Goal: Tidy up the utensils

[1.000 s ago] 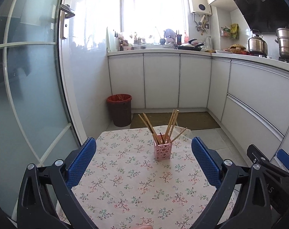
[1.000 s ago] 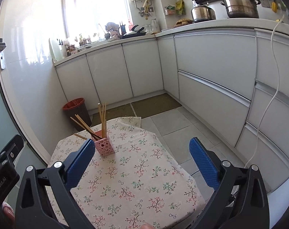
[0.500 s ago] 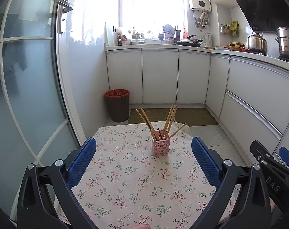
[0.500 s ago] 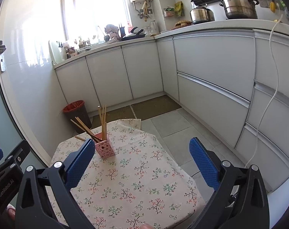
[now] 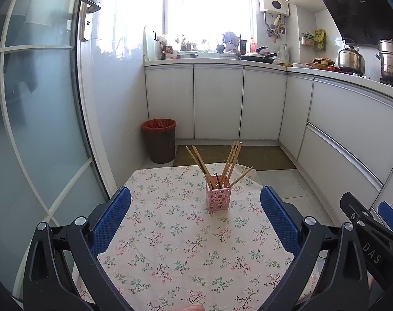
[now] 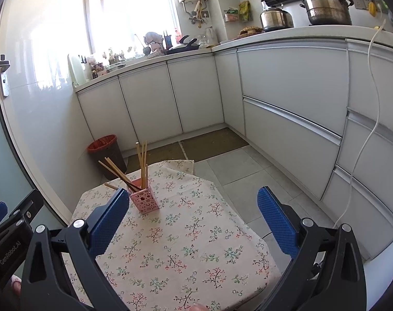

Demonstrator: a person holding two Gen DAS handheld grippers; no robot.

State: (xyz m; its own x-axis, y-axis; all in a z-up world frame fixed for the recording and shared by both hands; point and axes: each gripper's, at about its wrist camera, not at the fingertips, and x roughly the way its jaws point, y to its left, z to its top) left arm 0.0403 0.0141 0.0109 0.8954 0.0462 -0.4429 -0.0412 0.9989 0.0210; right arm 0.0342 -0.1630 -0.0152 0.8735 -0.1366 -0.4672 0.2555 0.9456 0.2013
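A pink perforated holder (image 5: 219,199) (image 6: 144,201) stands upright near the far end of a small table with a floral cloth (image 5: 186,235) (image 6: 186,243). Several wooden chopsticks (image 5: 214,162) (image 6: 142,159) lean in it, fanned left and right. My left gripper (image 5: 195,216) is open, well back from the holder, nothing between its blue pads. My right gripper (image 6: 193,216) is open too and empty, with the holder just past its left pad (image 6: 109,220). The right gripper's body (image 5: 372,235) shows at the left view's right edge, the left gripper's body (image 6: 9,233) at the right view's left edge.
A brown waste bin (image 5: 159,140) (image 6: 107,153) stands on the floor beyond the table's left corner. White cabinets (image 5: 217,103) run along the back and right. A glass door (image 5: 35,119) is close on the left. Pots (image 6: 324,2) sit on the counter. A white cable (image 6: 370,119) hangs down the right cabinets.
Both grippers have drawn back and lifted slightly from the table, so more of the cloth shows. The holder and chopsticks have not moved. Both grippers stay open.
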